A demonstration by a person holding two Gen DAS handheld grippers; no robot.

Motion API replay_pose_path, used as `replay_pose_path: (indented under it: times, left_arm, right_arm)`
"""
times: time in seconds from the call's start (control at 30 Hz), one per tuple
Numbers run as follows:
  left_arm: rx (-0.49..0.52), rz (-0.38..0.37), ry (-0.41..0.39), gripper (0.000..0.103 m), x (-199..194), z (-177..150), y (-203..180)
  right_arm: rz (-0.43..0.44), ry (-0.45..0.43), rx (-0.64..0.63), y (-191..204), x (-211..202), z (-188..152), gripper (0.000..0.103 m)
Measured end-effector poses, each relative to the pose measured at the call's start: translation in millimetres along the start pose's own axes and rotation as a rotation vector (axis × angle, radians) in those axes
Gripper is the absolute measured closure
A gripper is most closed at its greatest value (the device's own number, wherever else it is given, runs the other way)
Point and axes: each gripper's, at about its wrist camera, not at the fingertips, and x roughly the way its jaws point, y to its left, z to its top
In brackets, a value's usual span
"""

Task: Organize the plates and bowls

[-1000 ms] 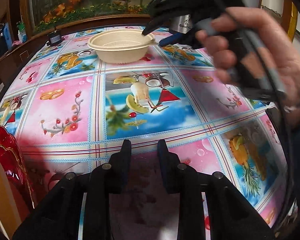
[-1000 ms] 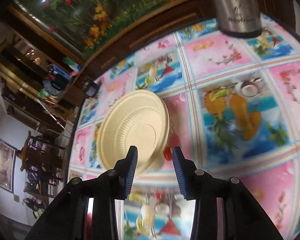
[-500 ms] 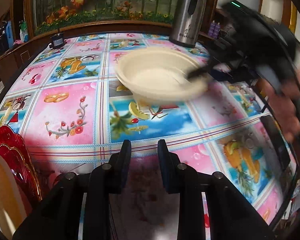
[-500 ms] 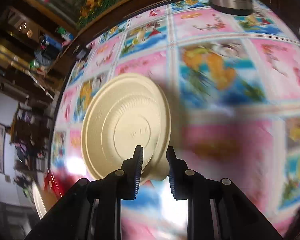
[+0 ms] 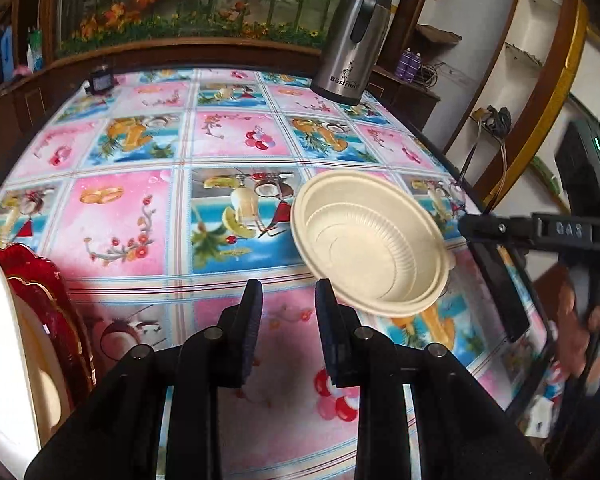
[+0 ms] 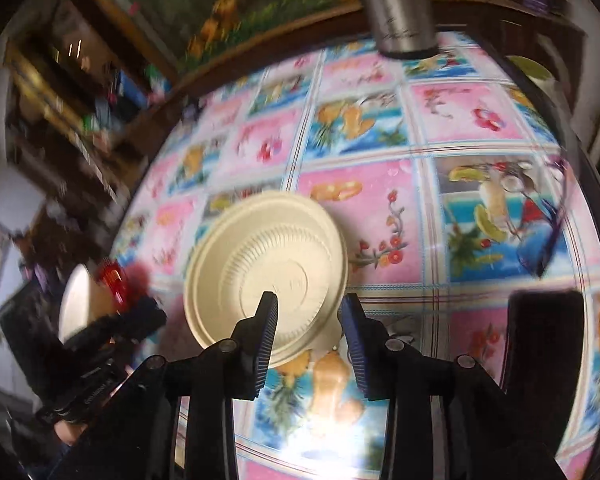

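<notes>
Left wrist view shows us the cream bowl [image 5: 370, 244] in the air above the patterned tablecloth [image 5: 120, 216], tilted with its open side toward our left, its far rim at the tip of our right gripper [image 6: 306, 308]. In the right wrist view that gripper's jaws are opening with the bowl's rim between them; whether the pads are pressing on it we cannot tell. Our left gripper [image 5: 286, 294] is narrow and empty, with the bowl just to its right. The red plates [image 5: 50, 308] and a white plate [image 5: 0, 360] stand at our far left, so we judge the bowl must cross leftward past the left gripper.
</notes>
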Motion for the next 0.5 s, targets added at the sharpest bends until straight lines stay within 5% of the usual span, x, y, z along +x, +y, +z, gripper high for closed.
replay_pose_path:
  times: [0.2,0.5]
  left_arm:
    - [-0.124,-0.071,0.071,0.079,22,19,13]
    - [-0.147,-0.083,0.110,0.079,48,42,9]
  right_arm:
    - [0.156,-0.031,0.252,-30,4,-20,0.064]
    - [0.210,-0.017,0.276,-30,18,-35,0.064]
